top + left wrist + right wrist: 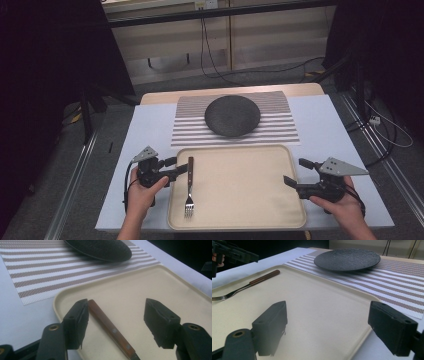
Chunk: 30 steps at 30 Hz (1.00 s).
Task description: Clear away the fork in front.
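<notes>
A fork (190, 187) with a brown wooden handle lies along the left side of a beige tray (240, 210), tines toward the near edge. My left gripper (176, 167) is open at the tray's left rim. In the left gripper view the fork handle (107, 326) runs between the spread jaws, close to the left one, and the left gripper (116, 312) holds nothing. My right gripper (296, 171) stands open over the tray's right rim, with only bare tray (312, 302) between the jaws of the right gripper (328, 315). The fork (249, 285) lies far across from it.
A black plate (232, 116) rests on a striped placemat (280, 127) just beyond the tray, on a pale table (145, 135). The table's edges are close on both sides. Cables trail on the floor behind.
</notes>
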Each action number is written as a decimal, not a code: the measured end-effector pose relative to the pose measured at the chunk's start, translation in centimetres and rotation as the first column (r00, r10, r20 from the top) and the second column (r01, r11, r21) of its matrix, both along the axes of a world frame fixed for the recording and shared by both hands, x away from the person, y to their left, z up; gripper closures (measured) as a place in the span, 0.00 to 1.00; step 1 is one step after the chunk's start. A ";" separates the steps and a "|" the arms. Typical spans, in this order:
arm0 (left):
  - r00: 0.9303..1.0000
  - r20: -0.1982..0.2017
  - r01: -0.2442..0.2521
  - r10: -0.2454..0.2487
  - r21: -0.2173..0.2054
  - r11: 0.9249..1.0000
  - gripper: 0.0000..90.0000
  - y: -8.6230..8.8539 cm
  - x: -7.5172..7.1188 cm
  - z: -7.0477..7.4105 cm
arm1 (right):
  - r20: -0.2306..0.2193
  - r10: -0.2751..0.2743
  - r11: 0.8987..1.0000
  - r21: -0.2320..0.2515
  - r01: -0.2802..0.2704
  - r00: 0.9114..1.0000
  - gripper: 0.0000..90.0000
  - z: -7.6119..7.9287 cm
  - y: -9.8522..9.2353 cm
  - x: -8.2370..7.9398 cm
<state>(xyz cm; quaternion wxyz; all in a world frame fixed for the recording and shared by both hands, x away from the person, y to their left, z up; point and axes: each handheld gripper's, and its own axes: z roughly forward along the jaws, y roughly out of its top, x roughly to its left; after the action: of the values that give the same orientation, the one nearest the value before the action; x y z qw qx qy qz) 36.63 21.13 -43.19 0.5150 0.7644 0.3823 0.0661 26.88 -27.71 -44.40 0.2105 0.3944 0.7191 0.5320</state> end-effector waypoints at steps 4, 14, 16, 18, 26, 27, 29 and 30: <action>1.000 0.017 -0.001 0.001 0.005 1.000 0.34 0.5 -0.4 0.3 | -0.001 -0.001 1.000 -0.007 0.001 1.000 0.17 -0.1 0.0 0.0; 0.999 0.051 -0.007 0.006 0.027 1.000 0.28 2.0 -1.5 0.8 | -0.001 -0.002 1.000 -0.002 0.002 1.000 0.17 -0.1 -0.1 -0.2; 0.998 0.054 -0.014 0.013 0.020 1.000 0.26 2.2 -1.6 0.8 | 0.000 -0.002 1.000 -0.006 0.002 1.000 0.17 -0.1 -0.1 -0.2; 0.998 0.055 -0.020 0.019 0.016 1.000 0.26 2.5 -1.6 0.9 | 0.000 -0.001 1.000 -0.004 0.001 1.000 0.17 -0.1 -0.1 -0.2; 0.998 0.056 -0.029 0.028 0.022 0.999 0.17 2.8 -1.5 1.0 | 0.002 -0.002 1.000 -0.006 0.002 1.000 0.17 -0.1 -0.2 -0.2; 0.998 0.063 -0.028 0.027 0.026 0.999 0.17 2.8 -1.6 1.0 | 0.002 -0.001 1.000 -0.007 0.001 1.000 0.17 -0.1 -0.2 -0.2; 0.998 0.065 -0.024 0.021 0.038 0.999 0.15 2.9 -1.8 1.1 | 0.002 -0.003 1.000 -0.006 0.003 1.000 0.17 -0.1 -0.3 -0.3; 0.997 0.069 -0.024 0.021 0.042 0.999 0.15 3.0 -1.9 1.1 | 0.003 -0.004 1.000 -0.004 0.004 1.000 0.17 -0.1 -0.3 -0.3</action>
<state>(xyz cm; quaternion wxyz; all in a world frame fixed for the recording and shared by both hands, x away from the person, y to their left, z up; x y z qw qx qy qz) 34.73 24.11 -42.13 0.5105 0.7681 0.3716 0.1063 26.62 -28.03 -44.53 0.2135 0.3946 0.7190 0.5308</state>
